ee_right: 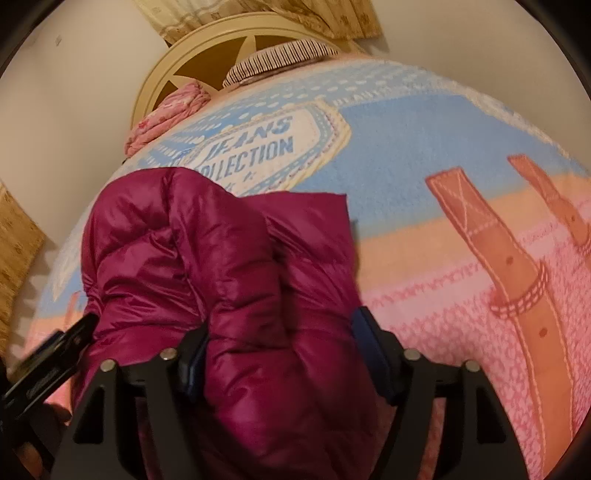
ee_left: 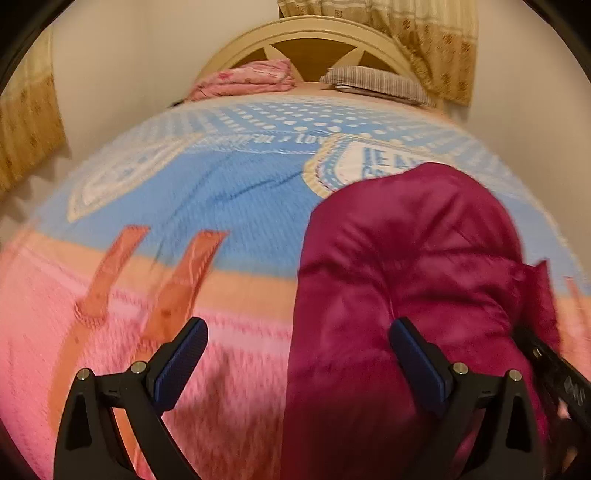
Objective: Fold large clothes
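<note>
A magenta quilted jacket (ee_right: 229,280) lies bunched in a thick folded mound on the bed, on a printed blanket (ee_left: 229,192) with a blue upper field, an orange band and a pink lower field. The mound sits across the orange band, reaching from the pink field up to the white "JEANS COLLECTION" badge (ee_right: 255,147), and covers part of the badge's lower edge. The right gripper (ee_right: 280,354) has its jaws set either side of the jacket's near end; padded fabric fills the gap between them, and both blue pads press against it, so the jaws are clamped on the jacket. The left gripper (ee_left: 297,354) has its jaws wide apart: the right-hand finger lies over the jacket's near edge, the left-hand finger over bare pink blanket, and nothing is gripped. Each gripper appears as a black bar at the edge of the other's view, just beside the mound. Printed orange straps (ee_right: 517,266) run across the blanket beside the jacket. At the head of the bed, a pink folded quilt (ee_left: 245,79) and a striped pillow (ee_left: 373,83) lie against the cream headboard (ee_left: 310,31), well apart from the jacket. Patterned curtains (ee_left: 432,44) hang behind the headboard. The left view is motion-blurred.
</note>
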